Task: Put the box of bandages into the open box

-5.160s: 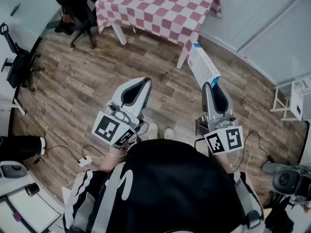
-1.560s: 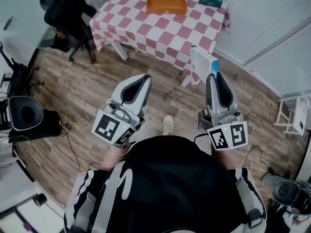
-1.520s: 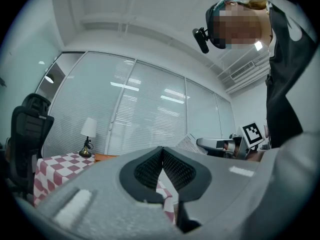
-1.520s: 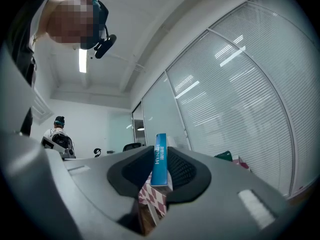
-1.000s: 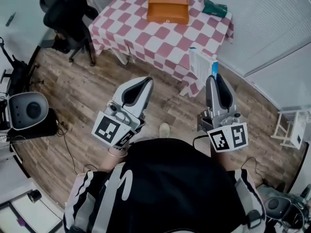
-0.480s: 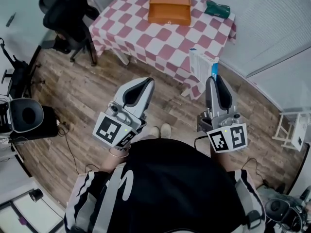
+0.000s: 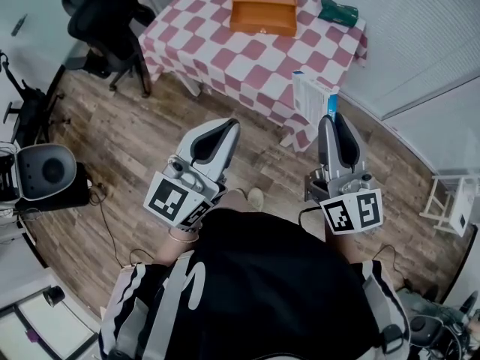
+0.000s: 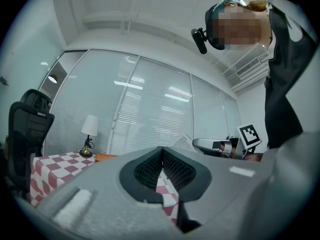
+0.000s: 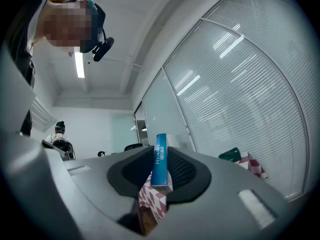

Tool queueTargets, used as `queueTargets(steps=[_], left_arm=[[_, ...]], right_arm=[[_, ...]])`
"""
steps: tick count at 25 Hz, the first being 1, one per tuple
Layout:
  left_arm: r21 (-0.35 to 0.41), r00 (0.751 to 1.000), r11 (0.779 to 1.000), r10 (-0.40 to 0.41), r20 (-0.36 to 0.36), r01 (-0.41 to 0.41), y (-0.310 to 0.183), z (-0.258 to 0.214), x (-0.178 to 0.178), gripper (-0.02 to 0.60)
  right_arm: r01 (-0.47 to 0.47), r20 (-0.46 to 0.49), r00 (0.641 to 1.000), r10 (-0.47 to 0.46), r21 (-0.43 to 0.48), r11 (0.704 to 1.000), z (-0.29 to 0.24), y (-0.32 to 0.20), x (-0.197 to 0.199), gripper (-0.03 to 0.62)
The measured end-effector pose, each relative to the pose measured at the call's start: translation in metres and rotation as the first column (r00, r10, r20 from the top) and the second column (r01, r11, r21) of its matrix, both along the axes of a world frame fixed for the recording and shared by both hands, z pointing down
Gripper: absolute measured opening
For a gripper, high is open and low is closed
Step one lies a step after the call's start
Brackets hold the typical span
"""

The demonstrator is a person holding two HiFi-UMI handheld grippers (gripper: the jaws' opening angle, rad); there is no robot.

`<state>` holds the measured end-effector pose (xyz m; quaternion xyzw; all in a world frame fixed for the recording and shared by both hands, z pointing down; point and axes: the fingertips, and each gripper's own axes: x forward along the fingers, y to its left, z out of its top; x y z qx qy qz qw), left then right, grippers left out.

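In the head view my right gripper [image 7: 332, 117] is shut on the box of bandages [image 7: 312, 97], a flat white box with a blue end that stands upright over the table's near corner. The right gripper view shows its blue edge [image 9: 160, 158] pinched between the pads. My left gripper [image 7: 223, 128] hangs over the wooden floor short of the table, shut with nothing in it; its pads meet in the left gripper view [image 8: 161, 159]. The orange box [image 7: 263, 6] lies on the red-and-white checked table [image 7: 225, 51], well ahead of both grippers.
A dark green object [image 7: 337, 10] lies at the table's far right corner. A black office chair [image 7: 105, 13] stands left of the table, and a round grey device [image 7: 46, 172] sits on the floor at the left. A white rack [image 7: 450, 205] stands at the right. A small lamp [image 8: 89, 134] is on the table.
Over five seconds the table and orange box have come nearer and further into view. In the last second the scene barely shifts; both grippers keep their pose, the bandage box still held.
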<state>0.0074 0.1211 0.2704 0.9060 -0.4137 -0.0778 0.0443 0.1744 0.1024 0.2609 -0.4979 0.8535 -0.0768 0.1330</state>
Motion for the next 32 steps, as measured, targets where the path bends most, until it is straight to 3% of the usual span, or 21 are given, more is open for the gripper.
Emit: queueTargets(steps=[13, 32], left_arm=[[-0.002, 1.000, 1.000, -0.014, 0.008, 0.014, -0.004, 0.004, -0.006, 0.000], [0.024, 0.999, 0.999, 0.048, 0.011, -0.048, -0.095, 0.002, -0.017, 0.001]], right_arm=[[0.014, 0.007, 1.000, -0.014, 0.003, 1.000, 0.005, -0.006, -0.006, 0.084], [-0.041, -0.010, 0.999, 0.042, 0.017, 0.999, 0.004, -0.084, -0.016, 0.084]])
